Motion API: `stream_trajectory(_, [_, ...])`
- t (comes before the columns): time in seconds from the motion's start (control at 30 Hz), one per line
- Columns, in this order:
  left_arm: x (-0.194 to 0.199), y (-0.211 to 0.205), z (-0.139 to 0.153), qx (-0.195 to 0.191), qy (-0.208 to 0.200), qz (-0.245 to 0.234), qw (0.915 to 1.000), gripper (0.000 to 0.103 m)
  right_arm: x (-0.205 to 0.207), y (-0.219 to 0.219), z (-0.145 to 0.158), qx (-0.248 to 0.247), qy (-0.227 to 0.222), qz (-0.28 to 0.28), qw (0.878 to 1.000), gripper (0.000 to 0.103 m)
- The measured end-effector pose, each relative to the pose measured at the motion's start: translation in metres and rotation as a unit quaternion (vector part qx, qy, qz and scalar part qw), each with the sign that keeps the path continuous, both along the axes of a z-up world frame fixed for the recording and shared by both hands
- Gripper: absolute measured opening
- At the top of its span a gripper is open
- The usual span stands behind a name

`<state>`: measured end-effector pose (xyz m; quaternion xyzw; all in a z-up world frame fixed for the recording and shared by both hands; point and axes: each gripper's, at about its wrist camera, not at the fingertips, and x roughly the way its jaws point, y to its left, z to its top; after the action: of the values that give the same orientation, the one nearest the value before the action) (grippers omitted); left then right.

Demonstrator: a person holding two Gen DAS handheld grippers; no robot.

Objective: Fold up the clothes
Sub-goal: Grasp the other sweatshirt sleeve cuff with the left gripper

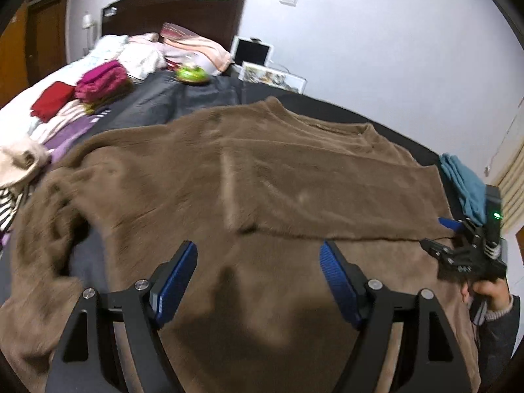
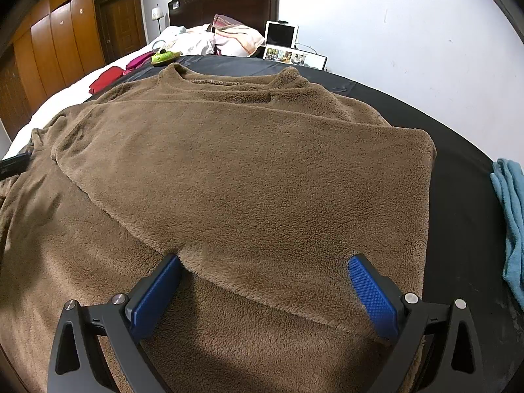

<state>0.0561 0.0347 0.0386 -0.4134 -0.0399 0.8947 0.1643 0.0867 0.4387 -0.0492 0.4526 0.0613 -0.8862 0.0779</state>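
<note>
A brown fleece sweater lies spread on the dark bed sheet, collar at the far end. Its right side is folded over the body as a flap; the left sleeve hangs loose at the left. My left gripper is open and empty just above the sweater's lower middle. My right gripper is open, its fingers either side of the flap's near corner; it also shows in the left wrist view at the sweater's right edge.
A blue cloth lies at the bed's right edge. Red and magenta folded clothes, a striped garment, a green toy, pillows and a tablet sit toward the headboard.
</note>
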Motion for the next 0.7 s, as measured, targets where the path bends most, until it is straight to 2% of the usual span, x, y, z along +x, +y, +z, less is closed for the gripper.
stream_trajectory(0.13, [0.029, -0.045, 0.012, -0.005, 0.021, 0.055, 0.9983, 0.08, 0.001, 0.0, 0.0, 0.001, 0.001, 0.0, 1.0, 0.103])
stream_trajectory(0.27, [0.053, -0.098, 0.015, -0.019, 0.038, 0.13, 0.9906, 0.08, 0.002, 0.0, 0.0, 0.001, 0.001, 0.0, 1.0, 0.102])
stream_trajectory(0.43, [0.064, -0.153, -0.002, -0.031, 0.019, 0.206, 0.9778, 0.08, 0.003, 0.0, -0.001, 0.002, 0.002, -0.001, 1.0, 0.102])
stream_trajectory(0.5, [0.066, -0.165, -0.012, -0.037, 0.012, 0.223, 0.974, 0.08, 0.003, 0.0, -0.001, 0.002, 0.002, -0.001, 1.0, 0.102])
stream_trajectory(0.6, [0.063, -0.173, -0.029, -0.067, 0.003, 0.24, 0.9683, 0.08, 0.003, 0.0, -0.001, 0.002, 0.002, -0.001, 1.0, 0.102])
stream_trajectory(0.7, [0.059, -0.172, -0.038, -0.082, 0.004, 0.24, 0.9674, 0.08, 0.003, 0.0, -0.001, 0.002, 0.002, -0.001, 1.0, 0.102])
